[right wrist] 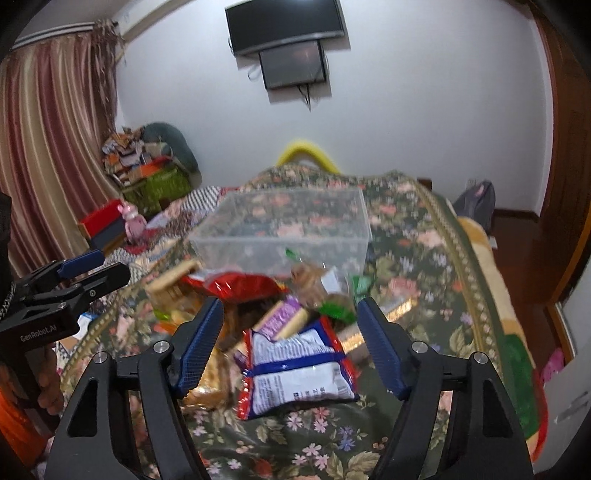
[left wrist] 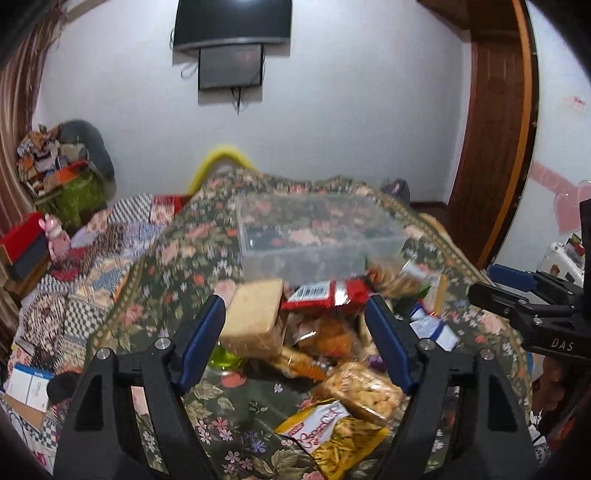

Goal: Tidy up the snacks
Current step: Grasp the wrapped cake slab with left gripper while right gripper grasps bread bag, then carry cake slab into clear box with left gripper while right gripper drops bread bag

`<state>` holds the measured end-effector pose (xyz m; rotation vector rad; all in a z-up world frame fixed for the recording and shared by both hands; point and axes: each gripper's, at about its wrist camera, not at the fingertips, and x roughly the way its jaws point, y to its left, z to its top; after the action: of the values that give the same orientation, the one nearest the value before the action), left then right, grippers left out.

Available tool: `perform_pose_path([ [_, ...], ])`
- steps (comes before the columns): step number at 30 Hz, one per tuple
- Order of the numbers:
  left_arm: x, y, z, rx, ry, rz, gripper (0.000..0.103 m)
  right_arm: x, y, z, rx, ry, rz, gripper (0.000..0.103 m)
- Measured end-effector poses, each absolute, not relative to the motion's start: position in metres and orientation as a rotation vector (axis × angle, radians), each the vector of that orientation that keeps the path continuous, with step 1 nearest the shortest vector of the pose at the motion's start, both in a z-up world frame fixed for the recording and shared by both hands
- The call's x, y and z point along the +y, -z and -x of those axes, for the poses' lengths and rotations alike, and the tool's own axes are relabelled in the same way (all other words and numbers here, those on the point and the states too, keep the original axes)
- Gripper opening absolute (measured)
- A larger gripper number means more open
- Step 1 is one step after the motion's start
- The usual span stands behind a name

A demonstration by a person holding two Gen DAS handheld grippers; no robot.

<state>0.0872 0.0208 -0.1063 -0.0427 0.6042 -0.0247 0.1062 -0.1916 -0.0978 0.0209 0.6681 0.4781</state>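
Observation:
A pile of snack packs lies on a floral-covered table in front of a clear plastic box [left wrist: 317, 236], also in the right wrist view [right wrist: 288, 229]. My left gripper [left wrist: 295, 306] is open and empty above a tan wafer pack [left wrist: 255, 321], a red packet [left wrist: 325, 293] and a yellow bag [left wrist: 336, 439]. My right gripper [right wrist: 290, 308] is open and empty above a white and blue packet [right wrist: 299, 369], a purple pack [right wrist: 280, 317] and a red bag [right wrist: 236, 286]. Each gripper shows at the edge of the other's view, the right one in the left wrist view [left wrist: 524, 295], the left one in the right wrist view [right wrist: 74, 273].
The floral cloth [right wrist: 406, 258] covers the table. A bed with patterned covers [left wrist: 74, 273] lies to the left, with red boxes [left wrist: 22, 240] and a green crate [left wrist: 74, 195] beyond. A wooden door [left wrist: 495, 129] stands at the right. A TV [left wrist: 232, 26] hangs on the wall.

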Motion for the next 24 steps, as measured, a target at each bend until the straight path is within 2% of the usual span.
perform_pose_path([
  [16,0.064,0.169,-0.159,0.779,0.022,0.146,0.077,-0.180,0.132,-0.177,0.779,-0.490,0.015,0.071],
  [24,0.064,0.181,-0.176,0.795,0.061,0.141,0.066,-0.169,0.145,-0.203,0.825,-0.516,0.028,0.071],
])
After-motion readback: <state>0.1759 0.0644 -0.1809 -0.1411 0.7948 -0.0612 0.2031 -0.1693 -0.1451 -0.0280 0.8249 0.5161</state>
